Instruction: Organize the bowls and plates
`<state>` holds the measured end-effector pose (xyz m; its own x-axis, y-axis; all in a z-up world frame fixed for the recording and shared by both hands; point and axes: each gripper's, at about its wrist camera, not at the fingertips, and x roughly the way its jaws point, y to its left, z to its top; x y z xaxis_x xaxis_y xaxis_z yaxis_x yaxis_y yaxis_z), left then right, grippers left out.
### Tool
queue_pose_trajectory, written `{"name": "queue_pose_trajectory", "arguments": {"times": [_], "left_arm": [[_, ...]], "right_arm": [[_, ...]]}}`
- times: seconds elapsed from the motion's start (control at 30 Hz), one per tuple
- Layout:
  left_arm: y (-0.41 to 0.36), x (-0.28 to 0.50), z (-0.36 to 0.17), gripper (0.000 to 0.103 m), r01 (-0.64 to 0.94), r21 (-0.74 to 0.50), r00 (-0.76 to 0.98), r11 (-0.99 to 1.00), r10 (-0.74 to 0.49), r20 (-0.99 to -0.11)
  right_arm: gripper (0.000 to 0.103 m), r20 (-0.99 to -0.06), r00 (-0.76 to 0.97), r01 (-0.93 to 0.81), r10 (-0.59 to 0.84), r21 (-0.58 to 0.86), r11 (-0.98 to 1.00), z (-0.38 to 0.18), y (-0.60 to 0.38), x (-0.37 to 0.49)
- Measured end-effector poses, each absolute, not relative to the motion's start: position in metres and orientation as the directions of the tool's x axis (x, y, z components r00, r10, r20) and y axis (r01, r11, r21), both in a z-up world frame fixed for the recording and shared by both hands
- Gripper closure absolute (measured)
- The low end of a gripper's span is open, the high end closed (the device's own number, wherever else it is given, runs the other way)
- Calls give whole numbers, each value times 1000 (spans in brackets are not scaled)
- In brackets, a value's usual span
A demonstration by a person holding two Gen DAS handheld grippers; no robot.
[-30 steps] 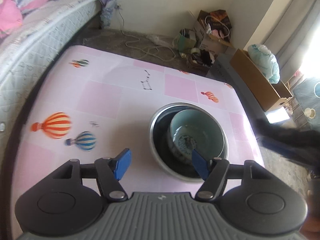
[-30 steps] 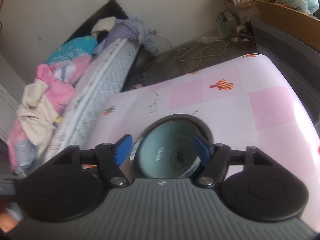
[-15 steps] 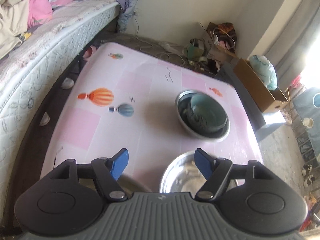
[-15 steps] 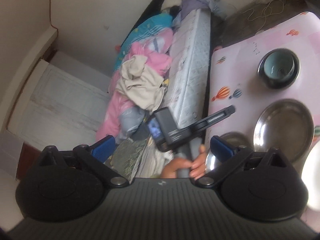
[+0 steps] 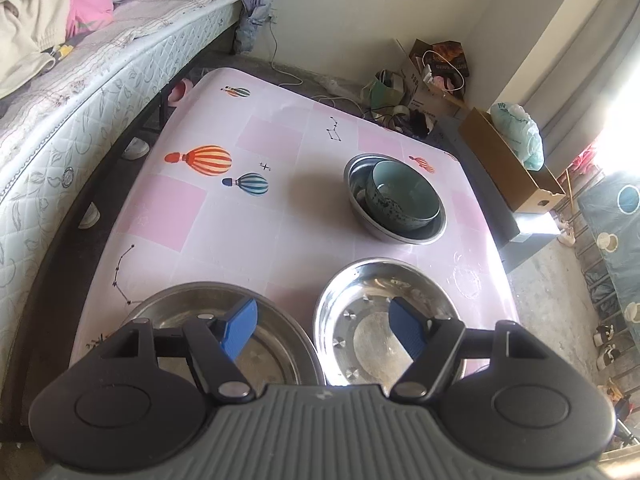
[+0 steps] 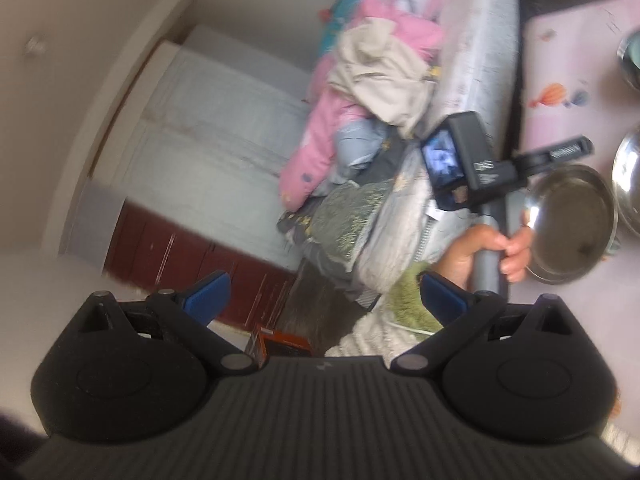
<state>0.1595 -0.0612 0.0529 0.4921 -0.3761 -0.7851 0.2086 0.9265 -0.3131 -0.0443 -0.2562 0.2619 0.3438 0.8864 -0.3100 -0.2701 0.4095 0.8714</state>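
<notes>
In the left wrist view a teal ceramic bowl point(image 5: 404, 196) sits inside a steel bowl point(image 5: 416, 234) at the far right of the pink table point(image 5: 240, 224). Nearer, a flat steel plate point(image 5: 272, 352) lies front left and a deep steel bowl point(image 5: 380, 320) front right. My left gripper point(image 5: 322, 326) is open and empty, raised above the two near dishes. My right gripper point(image 6: 324, 294) is open and empty, lifted high and turned towards the bed and wall. In its view the steel plate point(image 6: 572, 220) lies by the hand holding the other gripper's handle point(image 6: 492, 240).
A mattress with piled clothes point(image 5: 80, 40) runs along the table's left side. Cardboard boxes point(image 5: 516, 164) and clutter stand on the floor beyond the table's far right corner. A white cupboard door point(image 6: 216, 152) shows in the right wrist view.
Both grippers have pulled back and up from the nested bowls. The left now looks over the whole table; the right has swung away towards the bed.
</notes>
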Motion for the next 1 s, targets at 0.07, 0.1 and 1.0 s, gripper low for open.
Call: {"name": "queue_pose_trajectory", "arguments": {"times": [0.07, 0.1, 1.0], "left_arm": [[-59, 156, 55, 29, 210, -316, 494, 925, -379, -782], [-58, 154, 56, 29, 212, -316, 497, 925, -380, -780], [-63, 122, 70, 29, 248, -307, 507, 919, -393, -767]], "right_arm": [[1, -325, 355, -267, 876, 863, 429, 267, -255, -53], [1, -335, 358, -257, 872, 862, 437, 268, -254, -55], [1, -364, 322, -314, 874, 830, 461, 270, -229, -66]]}}
